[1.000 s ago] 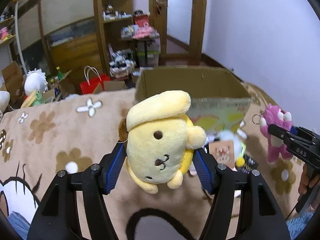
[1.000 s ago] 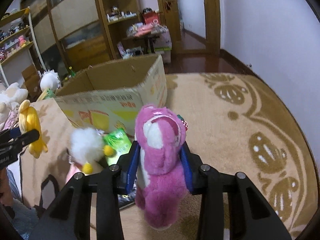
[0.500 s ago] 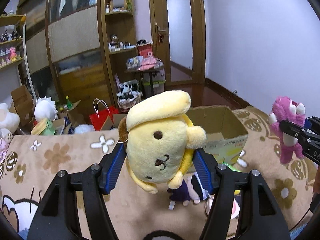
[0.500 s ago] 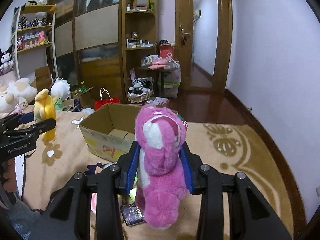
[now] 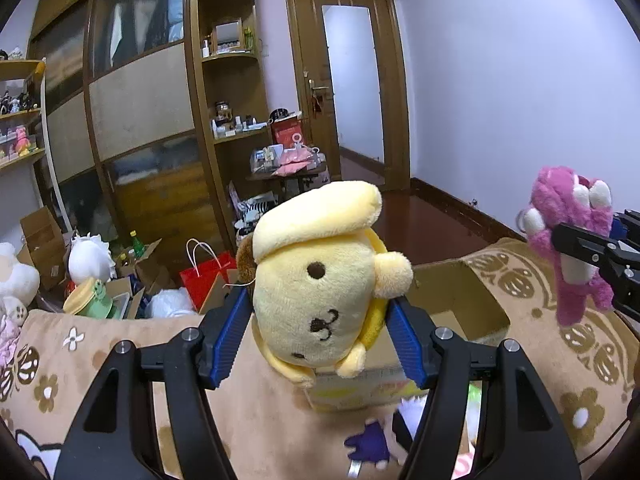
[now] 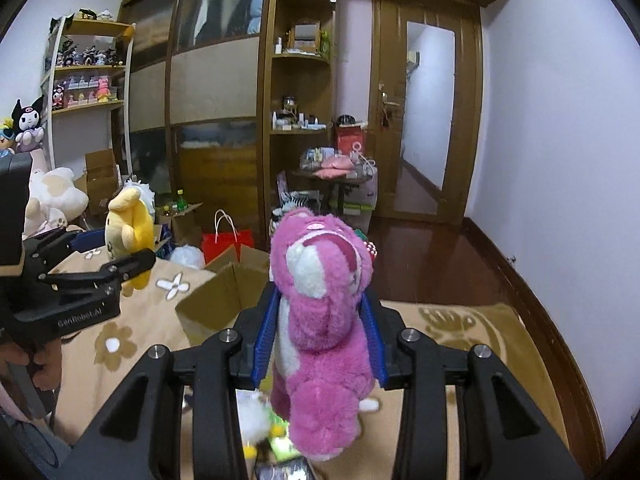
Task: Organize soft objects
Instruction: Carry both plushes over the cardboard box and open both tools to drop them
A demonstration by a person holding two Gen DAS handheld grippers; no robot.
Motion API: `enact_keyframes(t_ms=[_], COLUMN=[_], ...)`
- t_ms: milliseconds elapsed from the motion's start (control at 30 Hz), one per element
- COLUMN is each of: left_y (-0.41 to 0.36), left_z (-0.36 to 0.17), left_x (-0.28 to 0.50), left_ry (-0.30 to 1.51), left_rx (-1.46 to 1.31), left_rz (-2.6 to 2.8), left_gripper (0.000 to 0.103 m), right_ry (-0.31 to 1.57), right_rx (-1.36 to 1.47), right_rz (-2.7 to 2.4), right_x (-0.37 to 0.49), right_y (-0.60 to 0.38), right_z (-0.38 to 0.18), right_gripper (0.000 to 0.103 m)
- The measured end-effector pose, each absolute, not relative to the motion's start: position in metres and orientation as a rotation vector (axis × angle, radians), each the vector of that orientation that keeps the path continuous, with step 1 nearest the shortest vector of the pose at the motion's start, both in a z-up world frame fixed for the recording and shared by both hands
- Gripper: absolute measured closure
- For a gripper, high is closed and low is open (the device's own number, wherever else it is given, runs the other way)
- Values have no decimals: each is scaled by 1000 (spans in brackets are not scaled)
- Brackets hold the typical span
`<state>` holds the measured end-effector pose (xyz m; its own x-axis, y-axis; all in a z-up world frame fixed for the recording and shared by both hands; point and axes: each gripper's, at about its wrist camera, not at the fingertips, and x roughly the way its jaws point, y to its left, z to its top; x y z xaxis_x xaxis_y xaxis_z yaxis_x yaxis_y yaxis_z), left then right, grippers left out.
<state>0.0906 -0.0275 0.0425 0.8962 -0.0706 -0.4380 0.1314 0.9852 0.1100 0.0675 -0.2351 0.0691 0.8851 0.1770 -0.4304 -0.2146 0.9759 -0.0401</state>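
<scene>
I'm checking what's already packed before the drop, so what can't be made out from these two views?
- Cardboard box floor: left wrist view, covered by the yellow plush; right wrist view, by the pink plush.
- Small toys on the rug: blurred, cut off by the left gripper.
- Shelf figurines: too small.

left claw (image 5: 316, 336) clamps yellow plush (image 5: 320, 292) | cardboard box (image 5: 452, 300) behind

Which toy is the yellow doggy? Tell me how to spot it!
Find the open cardboard box on the flowery brown blanket. Held up in front of it, squeezed between the left tool's blue pads, is the yellow puppy plush. It has a floppy beret-like cap and stitched nose; the other held toy is shaggy pink.
</scene>
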Motion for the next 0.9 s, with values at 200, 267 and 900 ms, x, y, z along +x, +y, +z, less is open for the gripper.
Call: enact_keyframes(t_ms=[200,267,900], left_y=[-36,-38,-42], left_z=[35,28,-33], left_x=[111,120,178], left_ry=[444,460,642], left_rx=[156,153,97], left_rz=[-118,-127,-175], left_gripper=[37,37,35], right_ry=[433,441,554], right_rx=[-58,-46,17], right_rz=[210,211,251], right_x=[95,102,153], right_y=[-233,-233,-236], right_z=[61,56,-15], right_gripper=[61,61,59])
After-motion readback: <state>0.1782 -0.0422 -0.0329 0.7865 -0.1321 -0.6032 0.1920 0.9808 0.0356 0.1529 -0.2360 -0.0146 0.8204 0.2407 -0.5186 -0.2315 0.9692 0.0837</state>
